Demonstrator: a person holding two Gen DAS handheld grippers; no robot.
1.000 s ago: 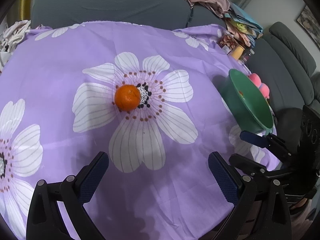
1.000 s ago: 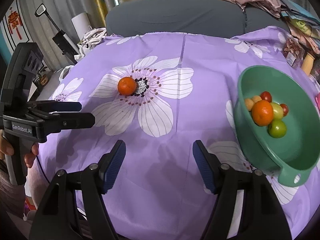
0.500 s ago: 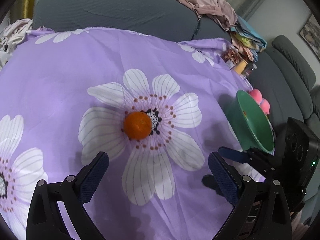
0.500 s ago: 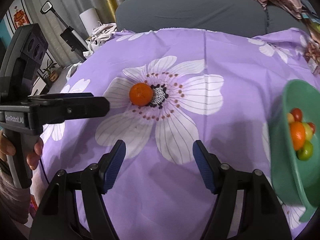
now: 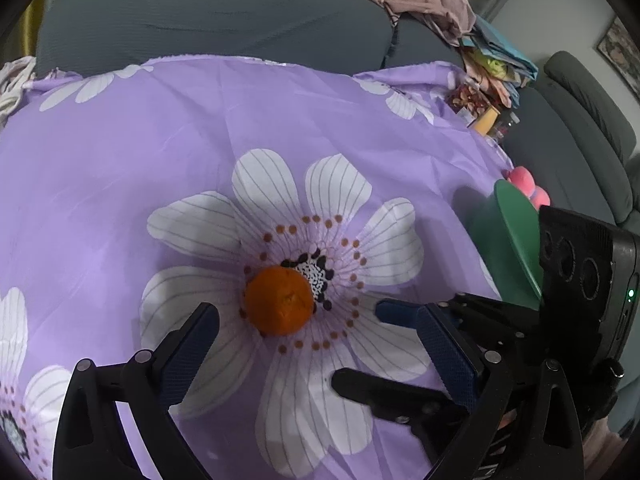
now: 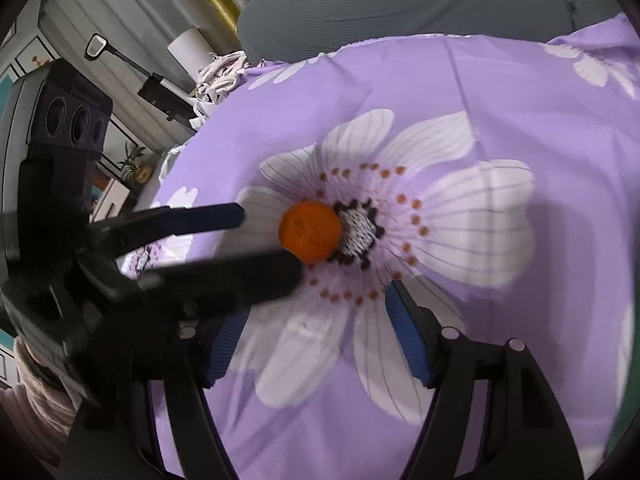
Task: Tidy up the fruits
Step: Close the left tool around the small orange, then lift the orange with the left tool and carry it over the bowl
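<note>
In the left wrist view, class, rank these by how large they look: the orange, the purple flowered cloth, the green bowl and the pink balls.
1. Purple flowered cloth: fills most of the picture.
2. Green bowl: seen edge-on and partly hidden, so its lead over the orange is unsure.
3. Orange: nearer the camera.
4. Pink balls: smallest, partly behind the bowl.

Matte black plastic left claw: dimpled navy pads, silver screw heads along each finger. Right claw, same build. At three o'clock its black camera housing shows round lenses, a green light.
</note>
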